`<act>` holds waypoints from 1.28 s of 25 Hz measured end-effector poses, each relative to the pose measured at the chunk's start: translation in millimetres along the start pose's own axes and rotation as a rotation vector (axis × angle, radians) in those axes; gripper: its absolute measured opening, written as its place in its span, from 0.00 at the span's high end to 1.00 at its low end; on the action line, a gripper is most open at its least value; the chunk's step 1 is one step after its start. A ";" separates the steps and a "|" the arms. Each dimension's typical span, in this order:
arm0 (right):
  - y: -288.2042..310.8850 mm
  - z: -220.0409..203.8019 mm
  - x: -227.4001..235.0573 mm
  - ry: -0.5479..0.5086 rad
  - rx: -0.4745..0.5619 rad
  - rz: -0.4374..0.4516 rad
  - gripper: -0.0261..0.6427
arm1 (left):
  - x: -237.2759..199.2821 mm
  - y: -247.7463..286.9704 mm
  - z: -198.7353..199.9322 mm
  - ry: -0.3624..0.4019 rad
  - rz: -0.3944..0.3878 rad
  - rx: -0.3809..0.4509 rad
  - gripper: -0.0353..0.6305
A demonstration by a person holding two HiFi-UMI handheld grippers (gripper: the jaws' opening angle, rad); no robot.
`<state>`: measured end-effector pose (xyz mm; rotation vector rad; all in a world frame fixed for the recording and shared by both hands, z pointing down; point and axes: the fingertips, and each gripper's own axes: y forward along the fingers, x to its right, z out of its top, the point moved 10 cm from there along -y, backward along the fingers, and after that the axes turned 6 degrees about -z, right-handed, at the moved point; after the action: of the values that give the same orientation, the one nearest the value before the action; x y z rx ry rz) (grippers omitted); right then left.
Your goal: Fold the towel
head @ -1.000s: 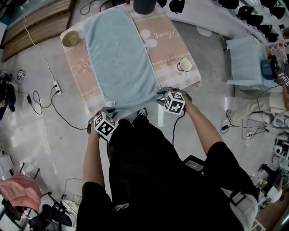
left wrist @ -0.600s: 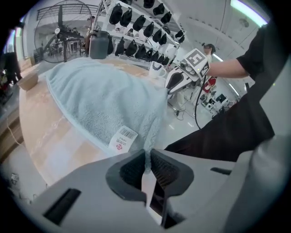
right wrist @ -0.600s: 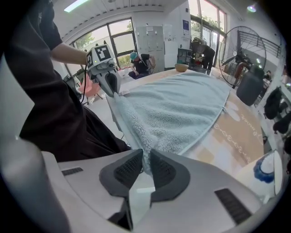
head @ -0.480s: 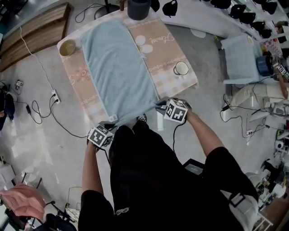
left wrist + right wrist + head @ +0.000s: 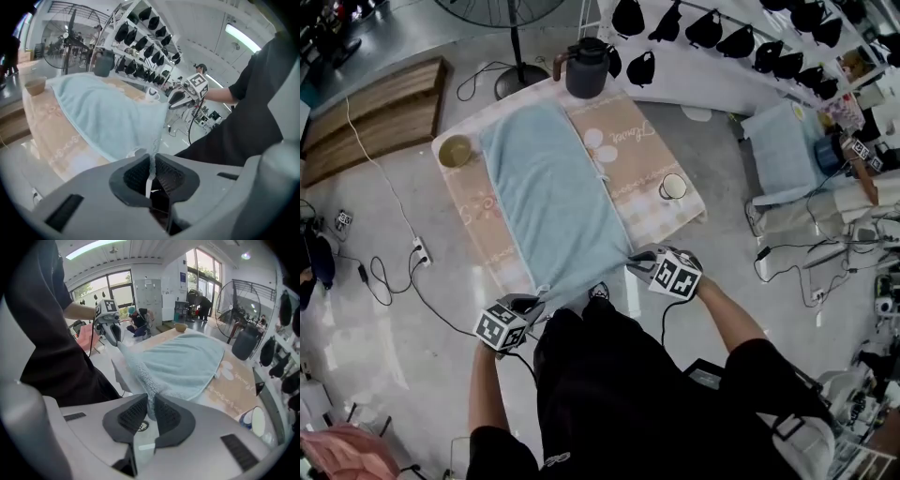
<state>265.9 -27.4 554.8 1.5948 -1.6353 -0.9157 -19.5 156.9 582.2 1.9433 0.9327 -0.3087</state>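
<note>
The towel point(image 5: 553, 211) looks soft, light and floppy. I think it bends anywhere and sags if you lift it by one spot. So the best places to hold it are the two near corners, right at the hem.

It lies long-ways on the worktop point(image 5: 652, 159) in the upper middle of the head view. Its near edge is lifted up at the lower centre.

The left hand-held gripper point(image 5: 532, 302) has just been closing and pinches the lower left corner tight. The right hand-held gripper point(image 5: 637, 264) has just been closing too and pinches the lower right corner.

Both arms reach forward from the bottom of the frame. Both hand-held grippers point forward and down, well apart, with the towel edge stretched between them.
</note>
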 end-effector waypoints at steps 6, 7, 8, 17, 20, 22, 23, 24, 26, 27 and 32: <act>-22.8 51.1 24.8 0.061 0.101 -0.208 0.89 | -25.1 -52.2 52.0 0.005 0.130 0.185 0.89; -26.5 58.3 29.1 0.079 0.123 -0.245 0.89 | -28.2 -59.3 60.0 0.008 0.151 0.214 0.89; -29.4 65.4 33.6 0.095 0.142 -0.279 0.89 | -31.3 -66.1 67.7 0.019 0.174 0.240 0.89; -39.3 122.3 83.4 0.156 0.276 -0.489 0.89 | -59.8 -106.4 129.7 0.098 0.418 0.455 0.89; -37.6 135.8 102.6 0.158 0.312 -0.506 0.89 | -70.6 -112.5 145.3 0.089 0.474 0.485 0.89; -33.6 141.7 119.2 0.166 0.332 -0.508 0.89 | -80.1 -113.4 156.3 0.084 0.499 0.498 0.89; -30.9 144.9 128.5 0.172 0.343 -0.503 0.89 | -85.7 -114.1 162.4 0.079 0.514 0.503 0.89; -28.3 148.3 137.9 0.177 0.351 -0.495 0.89 | -91.2 -115.0 168.9 0.074 0.530 0.508 0.89; -23.6 155.8 156.8 0.178 0.363 -0.484 0.89 | -102.6 -116.9 182.5 0.065 0.563 0.516 0.89; -21.0 160.3 166.9 0.174 0.367 -0.480 0.89 | -109.3 -117.9 189.5 0.059 0.579 0.519 0.89; 0.3 178.4 219.3 0.173 0.377 -0.453 0.89 | -147.8 -115.6 220.4 0.015 0.643 0.530 0.89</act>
<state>107.9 -241.0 458.1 2.2997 -1.4058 -0.6789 -169.1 -64.6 471.1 2.6097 0.1924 -0.1682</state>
